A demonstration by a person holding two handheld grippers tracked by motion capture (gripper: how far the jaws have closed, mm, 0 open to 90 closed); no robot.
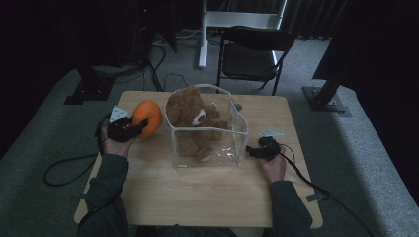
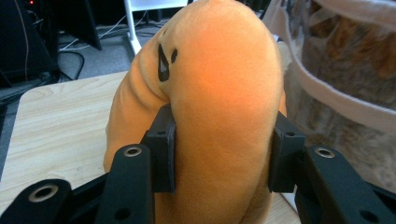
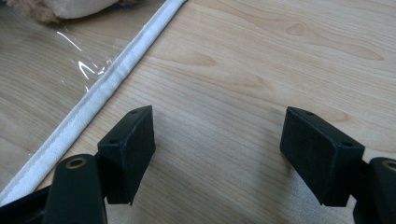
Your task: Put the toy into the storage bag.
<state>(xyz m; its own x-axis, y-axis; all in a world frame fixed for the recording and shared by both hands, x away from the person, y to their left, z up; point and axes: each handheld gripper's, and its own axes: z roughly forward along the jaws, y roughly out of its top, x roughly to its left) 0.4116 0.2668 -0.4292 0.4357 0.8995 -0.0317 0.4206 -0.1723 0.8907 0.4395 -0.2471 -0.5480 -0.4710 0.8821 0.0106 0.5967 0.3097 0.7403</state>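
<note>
1. Two tongs at work: left gripper (image 1: 140, 128) pinching the orange plush toy (image 1: 147, 118), pads pressed into its soft sides from left and right in the left gripper view (image 2: 219, 154); right gripper (image 1: 253, 151) spread wide with nothing between the jaws, bare wood showing between them (image 3: 217, 154)
2. Held just off the table (image 1: 207, 192), judging from the high view, at the left of the clear bag (image 1: 232, 143) and just beside its wall; black printed marks showing on the toy's upper face (image 2: 163, 60)
3. Resting low at the bag's right side, close to its white bottom seam (image 3: 93, 102), pointing along the tabletop
4. Already inside the bag: a brown teddy bear (image 1: 190, 116), seated upright against the left wall, seen blurred through the plastic in the left gripper view (image 2: 345, 93)
5. Step in hand, by judgement: carrying the orange toy toward the bag's open top, with the lift only begun
6. Next move calls for raising the toy clear above the white rim (image 1: 197, 129), swinging it rightward over the opening, then lowering it into the free space beside the bear before letting go
7. Likely also calls for steadying the bag's right wall with the free tongs, since the soft plastic looks apt to fold or slide when pushed
8. Behind the table: a folding chair (image 1: 252, 52) on grey carpet, well apart from the work
</note>
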